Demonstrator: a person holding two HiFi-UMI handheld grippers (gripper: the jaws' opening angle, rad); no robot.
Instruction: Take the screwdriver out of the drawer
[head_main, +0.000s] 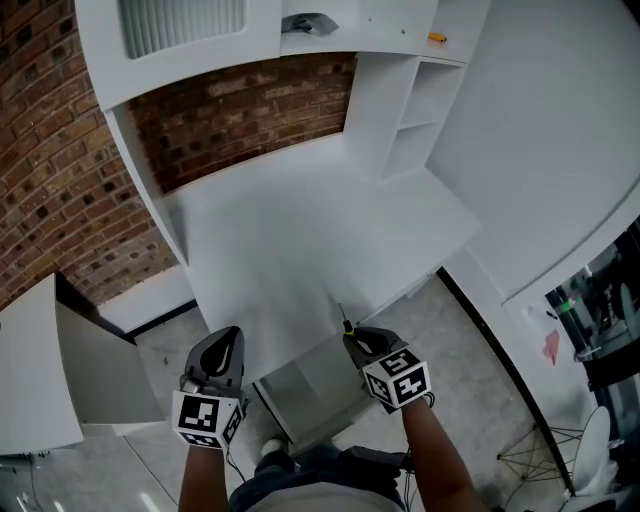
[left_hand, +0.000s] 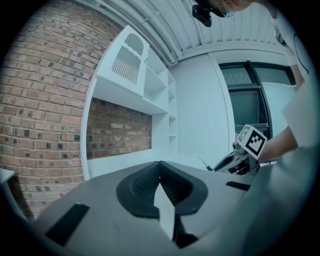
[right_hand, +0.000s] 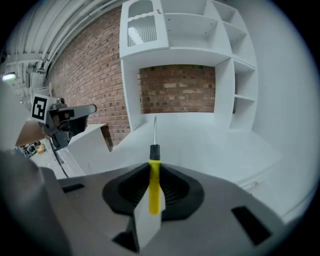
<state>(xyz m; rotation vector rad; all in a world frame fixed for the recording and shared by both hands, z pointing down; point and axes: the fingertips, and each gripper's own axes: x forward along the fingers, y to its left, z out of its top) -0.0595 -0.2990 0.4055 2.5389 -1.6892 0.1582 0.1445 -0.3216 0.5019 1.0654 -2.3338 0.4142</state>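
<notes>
Ahead of the right gripper (head_main: 354, 340): white desk (head_main: 300, 230), brick wall (head_main: 240, 115), shelves (head_main: 418, 112); open drawer (head_main: 305, 388) below. Grips the screwdriver (right_hand: 155, 184) by its yellow handle, shaft poking forward, tilted downward. Holds the left gripper (head_main: 226, 340) alongside, closed, empty, roughly level.

**Layout of the work area.** The screwdriver (right_hand: 155, 185) sits gripped between the jaws of the right gripper (head_main: 353, 338). Its shaft projects ahead of them over the near edge of the counter (head_main: 300, 230). The open drawer (head_main: 300, 385) lies beneath that gripper, behind the jaw tips and under the counter's front. The left gripper (head_main: 229, 336) is left of the drawer, its jaws together on nothing. Far ahead of both pairs of jaws, behind the counter, is the brick wall (head_main: 230, 120). The shelf unit (head_main: 410, 120) stands ahead and to the right.
</notes>
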